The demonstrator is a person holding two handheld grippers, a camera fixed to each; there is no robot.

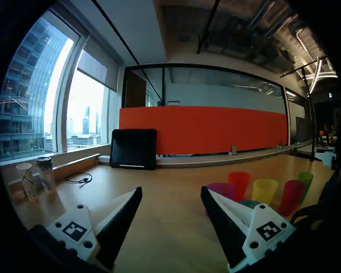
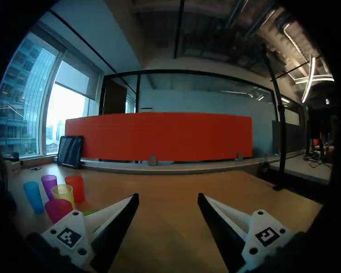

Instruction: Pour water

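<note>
**Cups.** A group of coloured plastic cups point(image 2: 57, 195) stood upright and close together on the wooden table point(image 2: 170, 182), in front of the orange partition point(image 2: 161, 136) and well apart from it. In the right gripper view the group lay below the partition's left end: a blue cup point(image 2: 33, 195), a purple cup point(image 2: 48, 184), a yellow cup point(image 2: 62, 194), a red cup point(image 2: 75, 187) and, farthest from the partition, a magenta cup point(image 2: 57, 209). In the left gripper view the cups lay below the partition's right end, with a green cup point(image 1: 305, 179) farthest to that side. It could not be told whether any cup held water.

**Grippers.** The left gripper point(image 1: 170, 200) hung over bare tabletop in front of the partition's middle, jaws spread wide and released, with nothing between them. One finger partly hid the cups. The right gripper point(image 2: 168, 204) was likewise parted and empty, with the cups just beside its left finger.

**Surroundings.** A black tablet point(image 1: 134, 149) leaned upright at the partition's left end. Farther left of the partition, under the window point(image 1: 79, 113), lay a dark cable point(image 1: 79, 178), a clear glass point(image 1: 25, 177) and a lidded jar point(image 1: 45, 170).
</note>
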